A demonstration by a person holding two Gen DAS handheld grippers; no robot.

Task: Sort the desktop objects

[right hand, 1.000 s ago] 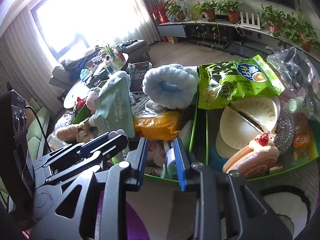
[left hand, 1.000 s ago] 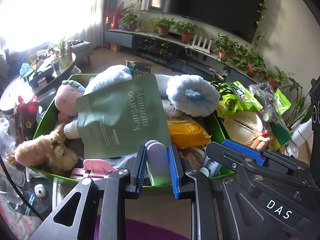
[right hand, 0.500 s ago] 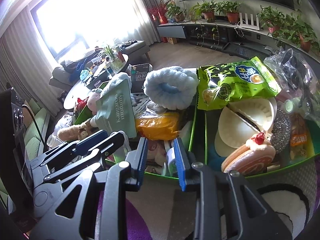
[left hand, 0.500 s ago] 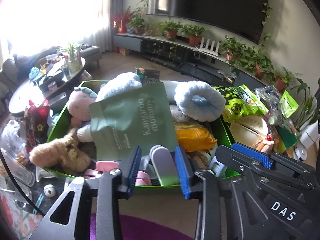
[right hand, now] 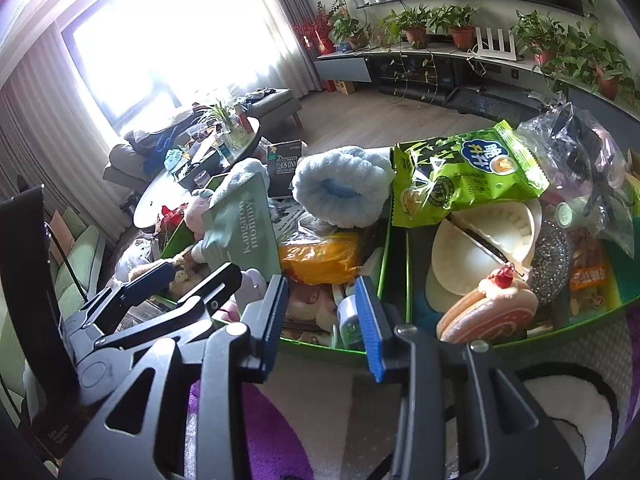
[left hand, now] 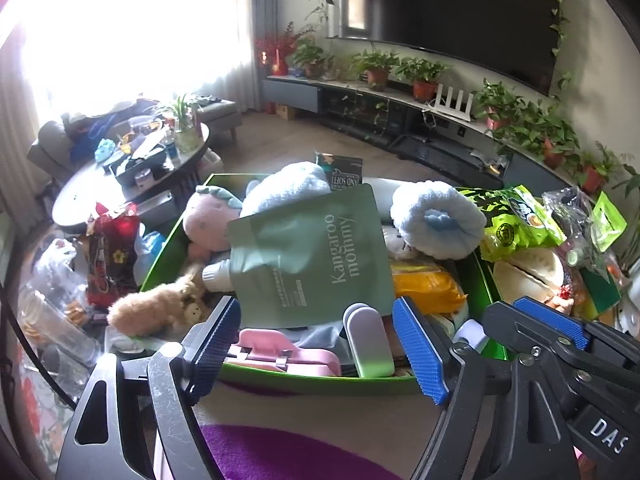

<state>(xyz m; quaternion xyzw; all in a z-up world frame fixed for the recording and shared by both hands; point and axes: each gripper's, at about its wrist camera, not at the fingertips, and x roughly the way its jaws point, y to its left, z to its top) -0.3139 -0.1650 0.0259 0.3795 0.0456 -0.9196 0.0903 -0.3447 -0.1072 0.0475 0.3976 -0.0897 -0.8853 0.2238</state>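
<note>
Nearest, the left gripper [left hand: 318, 346] stands spread wide with its blue pads well apart, holding nothing; a pale lilac-and-green tube [left hand: 368, 344] lies between them, free of both pads, its lower end at the front wall of the left green bin [left hand: 312, 382]. Just left of the tube sits a pink case [left hand: 280, 350]. The right gripper [right hand: 326, 320] is parted more narrowly and also grips nothing; a small white roll [right hand: 349, 316] in the same bin shows between its pads, close to the right one, though whether it touches cannot be told.

Further in, a sage-green "Kangaroo mommy" pouch [left hand: 316, 256] leans tilted over the pile, an orange packet [left hand: 428, 286] to its right and a brown plush animal [left hand: 154, 308] to its left. Behind these lie a pink plush [left hand: 210, 218] and a rolled light-blue towel [left hand: 436, 218].

The right green bin [right hand: 560, 330] holds a toy cake with a red cherry [right hand: 490, 308], a cream dumpling mould [right hand: 480, 240] and a bright green snack bag [right hand: 464, 176] propped on top.

Beyond both stands a round dark coffee table [left hand: 132, 172].
</note>
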